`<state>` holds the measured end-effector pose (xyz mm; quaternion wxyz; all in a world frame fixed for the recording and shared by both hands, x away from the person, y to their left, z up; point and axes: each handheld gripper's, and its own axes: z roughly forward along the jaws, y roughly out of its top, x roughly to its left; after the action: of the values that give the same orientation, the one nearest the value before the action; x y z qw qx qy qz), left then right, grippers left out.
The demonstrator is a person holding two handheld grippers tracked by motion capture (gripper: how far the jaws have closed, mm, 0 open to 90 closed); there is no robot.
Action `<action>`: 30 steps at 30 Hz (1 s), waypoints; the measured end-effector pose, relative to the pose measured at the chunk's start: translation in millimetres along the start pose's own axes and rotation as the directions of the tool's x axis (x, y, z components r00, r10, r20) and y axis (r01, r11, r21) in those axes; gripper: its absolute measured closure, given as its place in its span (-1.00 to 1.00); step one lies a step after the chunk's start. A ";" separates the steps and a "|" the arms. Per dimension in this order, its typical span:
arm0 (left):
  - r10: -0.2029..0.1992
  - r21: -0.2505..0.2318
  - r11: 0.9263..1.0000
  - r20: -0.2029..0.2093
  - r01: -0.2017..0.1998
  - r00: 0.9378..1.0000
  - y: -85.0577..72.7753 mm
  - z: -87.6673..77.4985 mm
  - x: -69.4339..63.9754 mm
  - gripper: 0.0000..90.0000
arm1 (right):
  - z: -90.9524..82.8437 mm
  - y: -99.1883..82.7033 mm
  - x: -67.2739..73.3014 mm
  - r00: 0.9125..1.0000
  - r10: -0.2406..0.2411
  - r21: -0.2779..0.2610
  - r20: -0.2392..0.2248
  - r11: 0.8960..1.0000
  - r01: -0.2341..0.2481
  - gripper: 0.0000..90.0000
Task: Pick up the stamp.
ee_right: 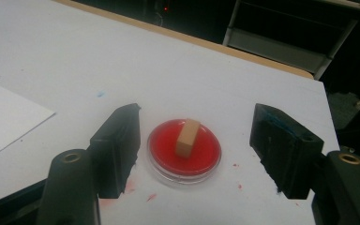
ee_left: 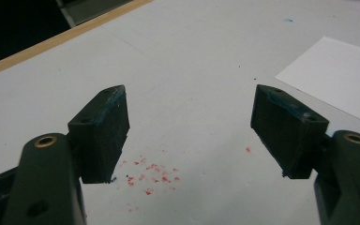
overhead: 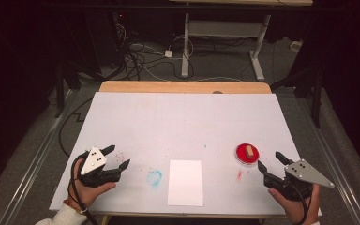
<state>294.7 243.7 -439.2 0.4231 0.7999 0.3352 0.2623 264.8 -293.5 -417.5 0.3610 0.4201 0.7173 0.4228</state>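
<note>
A round red ink pad dish (overhead: pixel 247 155) lies on the white table cover at the right, with a small tan wooden stamp block (overhead: pixel 249 151) standing in it. In the right gripper view the dish (ee_right: pixel 168 159) and block (ee_right: pixel 187 137) sit just beyond and between the jaws. My right gripper (overhead: pixel 269 160) is open, just right of the dish, nothing in it. My left gripper (overhead: pixel 117 156) rests open at the table's left, over red specks (ee_left: pixel 151 173). A white sheet of paper (overhead: pixel 185 182) lies front centre.
A blue smudge (overhead: pixel 154 177) marks the cover left of the paper, a red smear (overhead: pixel 239 174) right of it. The wooden table edge (overhead: pixel 183 86) runs along the far side. Beyond it stand desk legs and cables on the floor.
</note>
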 end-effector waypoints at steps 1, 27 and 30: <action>-0.003 -0.002 1.000 0.003 0.003 1.000 0.3 1.3 -0.1 -0.38 | 0.5 -0.5 -1.8 1.000 -0.002 0.009 0.001 1.000 0.002 -0.25; 0.063 0.015 0.998 0.013 -0.063 0.998 2.2 13.4 -8.4 -0.41 | 24.8 45.7 -19.2 0.997 0.060 0.198 0.057 0.978 -0.070 -0.13; 0.063 0.011 0.998 0.002 -0.063 0.998 3.4 15.3 -8.3 -0.41 | 41.8 49.8 -21.6 0.996 0.086 0.268 0.035 0.959 -0.093 -0.05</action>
<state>301.3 228.3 -445.1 0.4103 0.8126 0.3109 0.2731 324.4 -286.0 -384.6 0.2892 0.5021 0.7441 0.3325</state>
